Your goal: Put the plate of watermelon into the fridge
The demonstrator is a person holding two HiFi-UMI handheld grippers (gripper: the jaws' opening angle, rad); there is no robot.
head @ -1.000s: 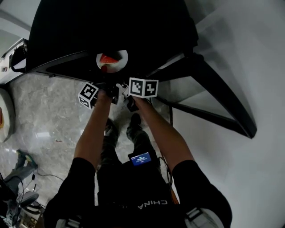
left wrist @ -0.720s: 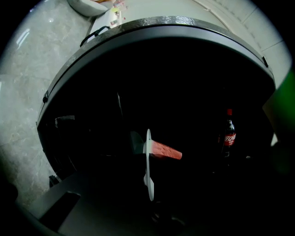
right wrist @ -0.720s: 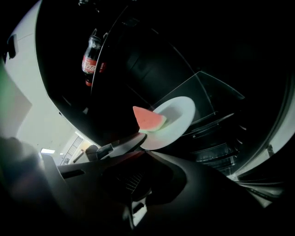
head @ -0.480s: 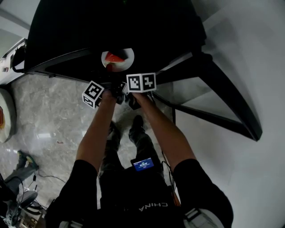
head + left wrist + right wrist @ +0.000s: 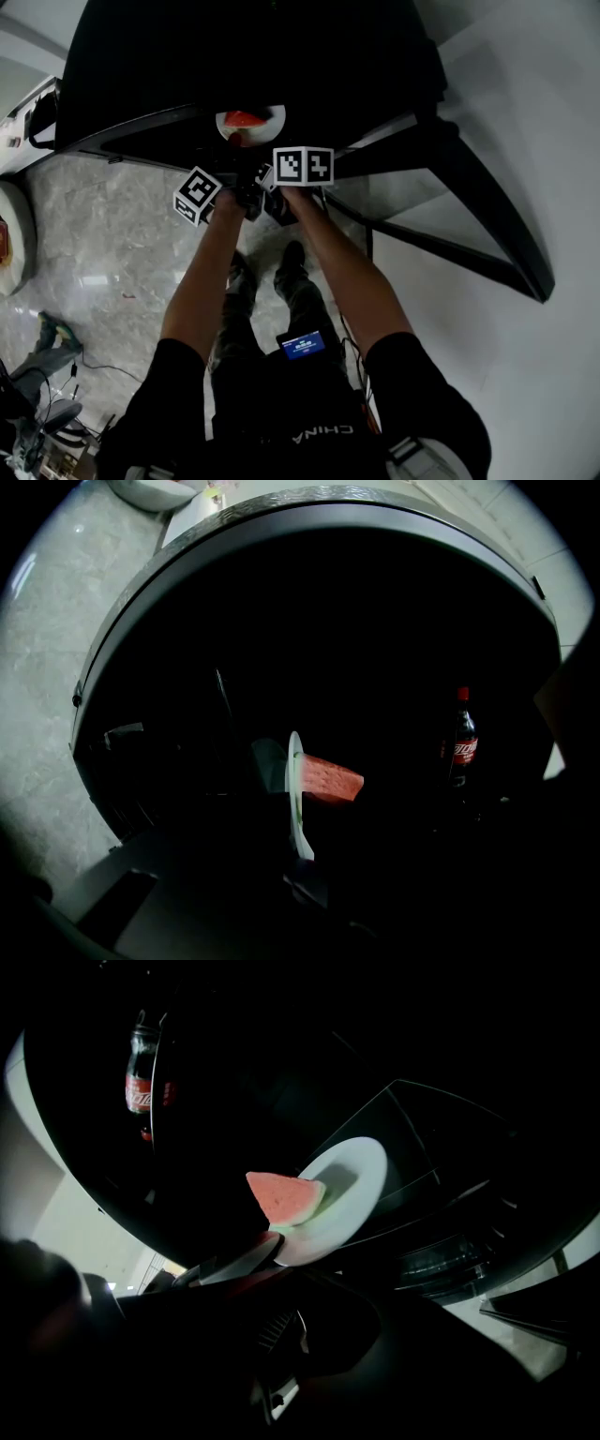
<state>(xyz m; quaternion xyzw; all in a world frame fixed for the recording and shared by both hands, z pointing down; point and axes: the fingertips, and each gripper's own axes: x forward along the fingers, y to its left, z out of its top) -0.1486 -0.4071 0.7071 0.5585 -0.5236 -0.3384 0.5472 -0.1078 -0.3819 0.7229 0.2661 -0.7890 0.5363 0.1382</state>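
Observation:
A white plate (image 5: 274,116) carrying a red watermelon slice (image 5: 246,120) hangs just inside the dark open fridge (image 5: 234,56). Both grippers grip its near rim. My left gripper (image 5: 236,150) is shut on the plate's left side. In the left gripper view the plate (image 5: 293,780) appears edge-on, with the slice (image 5: 330,782) to its right. My right gripper (image 5: 270,148) is shut on the plate's right side. In the right gripper view the plate (image 5: 352,1185) and slice (image 5: 286,1196) sit just past the fingertips (image 5: 246,1258).
A cola bottle (image 5: 459,747) stands deeper inside the fridge, to the plate's right. The open fridge door (image 5: 459,225) with its shelves juts out on the right. A white round object (image 5: 7,239) and cables (image 5: 56,366) lie on the marble floor to the left.
Both grippers have carried the plate forward, a little deeper into the fridge. The grip on the rim looks the same.

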